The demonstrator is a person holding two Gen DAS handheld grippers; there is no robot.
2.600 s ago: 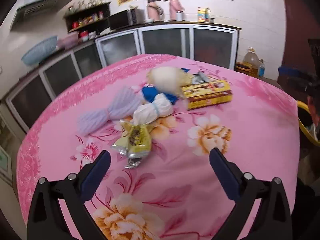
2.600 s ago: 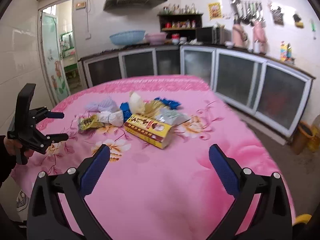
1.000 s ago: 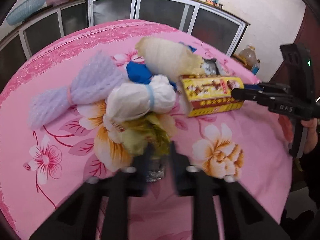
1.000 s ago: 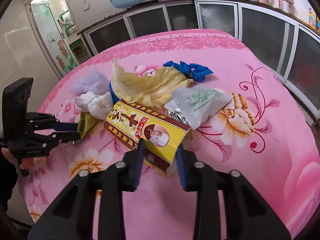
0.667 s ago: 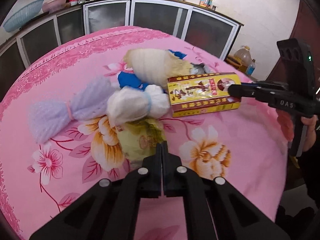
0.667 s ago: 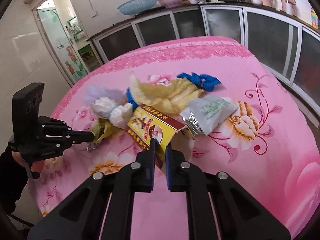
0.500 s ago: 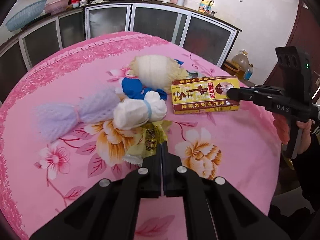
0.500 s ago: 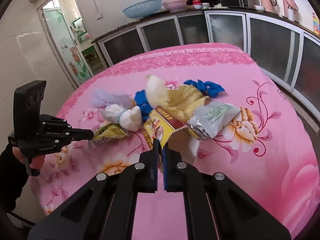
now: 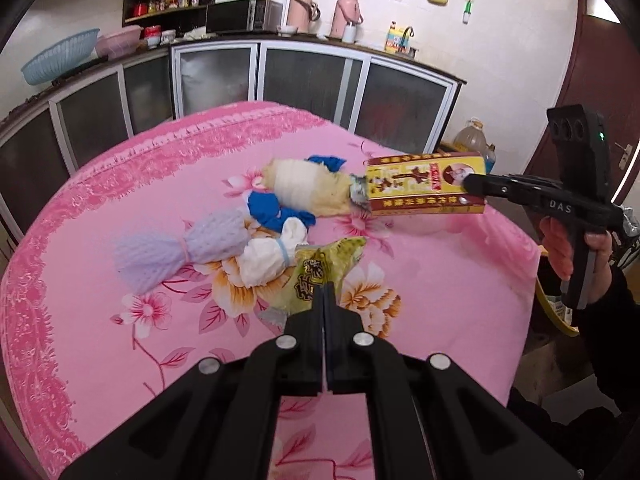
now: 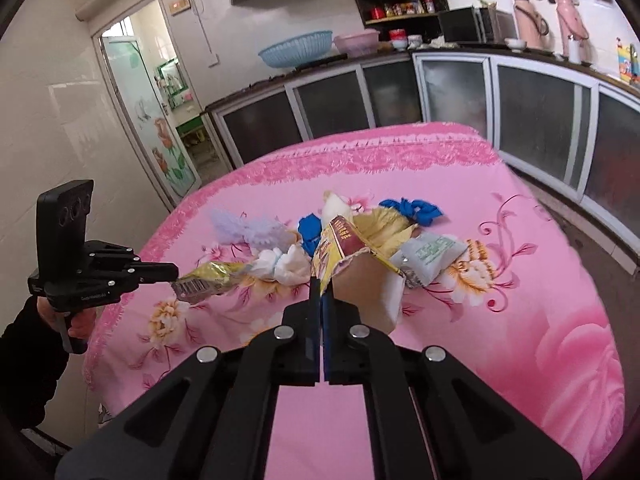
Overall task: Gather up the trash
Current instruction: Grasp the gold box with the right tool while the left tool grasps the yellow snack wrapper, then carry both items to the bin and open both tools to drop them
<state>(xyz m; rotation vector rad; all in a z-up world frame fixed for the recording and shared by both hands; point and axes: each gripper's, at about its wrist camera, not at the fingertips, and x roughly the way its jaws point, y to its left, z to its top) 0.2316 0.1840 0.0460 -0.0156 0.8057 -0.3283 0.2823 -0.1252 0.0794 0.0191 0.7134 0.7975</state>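
Where the left tongs (image 9: 324, 292) come together, we note them clenched on the near edge of a yellow-green snack wrapper (image 9: 320, 272), which is raised off the pink floral cloth (image 9: 440, 280) of the counter; seen from the right wrist view, the same wrapper (image 10: 208, 276) juts from those tongs (image 10: 172, 271) above the cloth. We record the right tongs (image 10: 320, 284) likewise clenched, gripping the torn open end of a yellow and red carton (image 10: 340, 244), and from the left wrist view that carton (image 9: 424, 188) hangs level in the right tongs (image 9: 468, 184), clear of the counter, with a hand (image 9: 560, 252) around the grip. Just beyond the wrapper lie a white tied bundle (image 9: 268, 258) and, touching it on the left, a lavender mesh bundle (image 9: 176, 250). Behind these we see a blue wad (image 9: 268, 210) against a pale cabbage-like lump (image 9: 308, 190), and a second blue wad (image 10: 416, 210) farther back. A silver-white foil pouch (image 10: 432, 256) rests on the cloth to the right of the carton. Glass-fronted cabinets (image 9: 304, 80) line the far walls.
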